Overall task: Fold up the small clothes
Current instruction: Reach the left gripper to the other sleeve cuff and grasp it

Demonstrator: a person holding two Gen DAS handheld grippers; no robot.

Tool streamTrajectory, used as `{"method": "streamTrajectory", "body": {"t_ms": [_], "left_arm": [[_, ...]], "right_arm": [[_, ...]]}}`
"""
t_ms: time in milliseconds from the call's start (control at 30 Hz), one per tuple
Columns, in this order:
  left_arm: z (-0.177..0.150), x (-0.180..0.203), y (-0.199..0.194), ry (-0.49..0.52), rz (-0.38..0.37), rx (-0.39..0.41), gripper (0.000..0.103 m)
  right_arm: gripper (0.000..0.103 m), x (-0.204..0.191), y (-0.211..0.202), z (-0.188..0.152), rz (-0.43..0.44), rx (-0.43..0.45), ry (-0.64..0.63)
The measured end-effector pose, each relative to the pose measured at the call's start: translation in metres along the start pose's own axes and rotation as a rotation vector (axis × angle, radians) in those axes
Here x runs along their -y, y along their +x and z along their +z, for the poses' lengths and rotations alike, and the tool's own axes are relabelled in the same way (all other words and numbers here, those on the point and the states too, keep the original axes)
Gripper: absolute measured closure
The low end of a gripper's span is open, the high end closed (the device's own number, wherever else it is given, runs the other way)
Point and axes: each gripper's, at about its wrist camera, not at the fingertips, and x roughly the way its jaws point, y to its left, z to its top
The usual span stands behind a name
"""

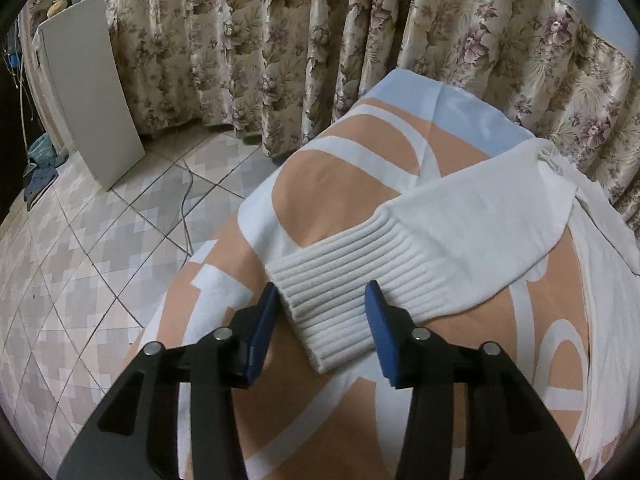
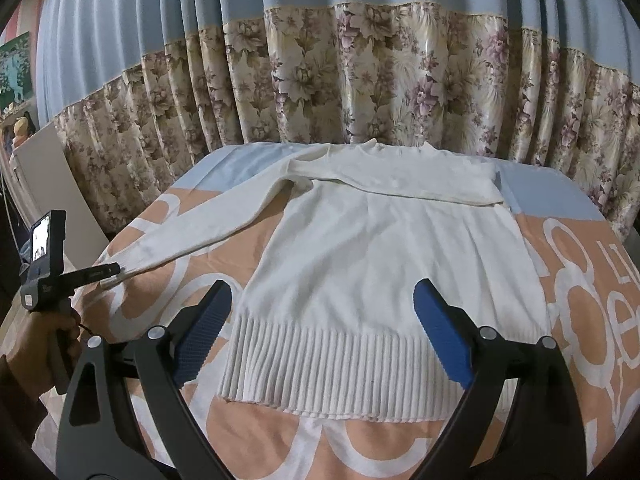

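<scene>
A white knit sweater point(image 2: 360, 248) lies flat on the bed, ribbed hem toward me, one sleeve folded across the chest. Its other sleeve point(image 2: 200, 224) stretches out to the left. My left gripper point(image 1: 322, 294) is open, its blue jaws on either side of that sleeve's ribbed cuff point(image 1: 332, 300), which lies between them. It also shows in the right wrist view point(image 2: 110, 272) at the cuff's end. My right gripper point(image 2: 324, 300) is open and empty, hovering above the ribbed hem point(image 2: 340, 364).
The bed has a peach, white and blue patterned cover point(image 2: 580, 280). Floral curtains point(image 2: 360, 80) hang behind it. In the left wrist view a tiled floor point(image 1: 100, 240) lies left of the bed, with a white board point(image 1: 88, 80) leaning and a cable point(image 1: 186, 216).
</scene>
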Motion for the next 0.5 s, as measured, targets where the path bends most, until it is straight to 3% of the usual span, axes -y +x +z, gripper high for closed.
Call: {"method": "streamTrajectory", "body": {"t_ms": [133,333,500], "left_arm": [[0.003,0.003,-0.002,-0.006,-0.033,0.003,0.090],[0.010,0.021,-0.022,-0.001,-0.049,0.068,0.092],[0.022,0.057,-0.048,0.043,-0.086,0.133,0.092]], "right_arm": [[0.011,-0.002,0.004,-0.002,0.009,-0.012,-0.005],[0.011,-0.003,0.007,-0.003,0.011,-0.017,-0.004],[0.011,0.003,0.013,0.000,0.008,-0.010,0.007]]}}
